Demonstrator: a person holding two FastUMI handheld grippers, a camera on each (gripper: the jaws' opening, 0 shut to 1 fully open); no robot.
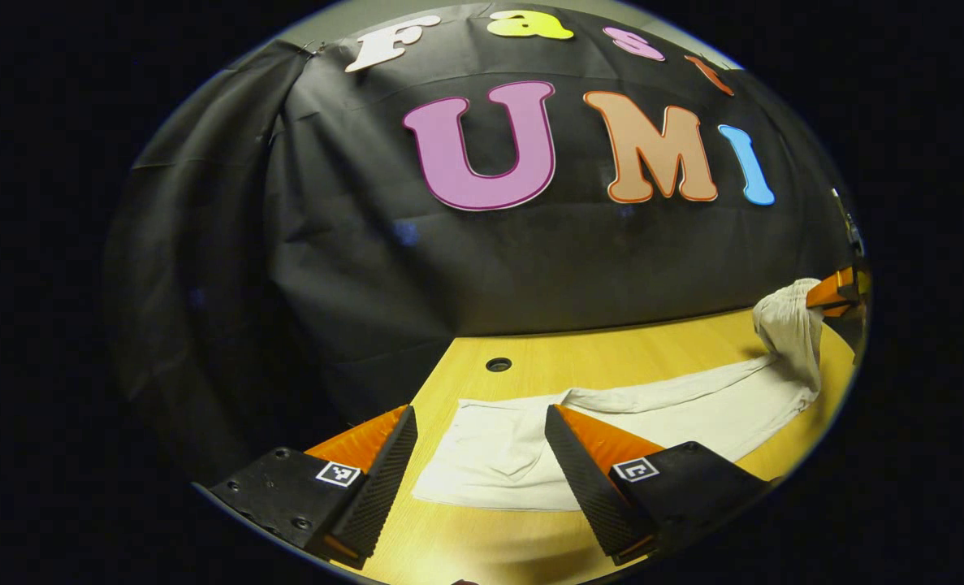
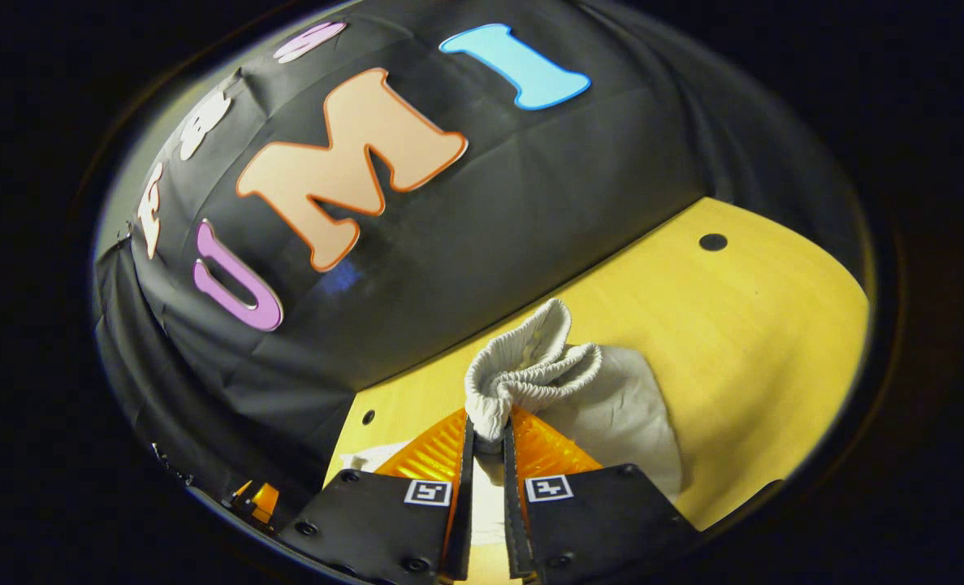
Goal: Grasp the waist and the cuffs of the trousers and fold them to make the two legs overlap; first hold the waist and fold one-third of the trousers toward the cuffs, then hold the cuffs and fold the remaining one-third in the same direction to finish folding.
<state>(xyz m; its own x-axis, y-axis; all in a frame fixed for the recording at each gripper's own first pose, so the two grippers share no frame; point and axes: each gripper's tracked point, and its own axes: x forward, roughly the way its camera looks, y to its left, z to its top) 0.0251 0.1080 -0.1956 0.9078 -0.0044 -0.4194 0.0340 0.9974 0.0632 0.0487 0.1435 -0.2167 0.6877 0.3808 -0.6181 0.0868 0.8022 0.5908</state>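
Both views are dim overall, with light falling mainly on the wooden table top, which reads bright yellow against the dark booth wall cloth. The cloth's left folds sink into near-black shadow. Faint bluish glare patches sit on the cloth in both views. The white trousers are well lit, with soft shading in their creases. Strong fisheye distortion bends the table edge and the wall into curves, worst toward the rims. In the right gripper view, the bunched waistband is sharp; the rim areas are soft and darkened
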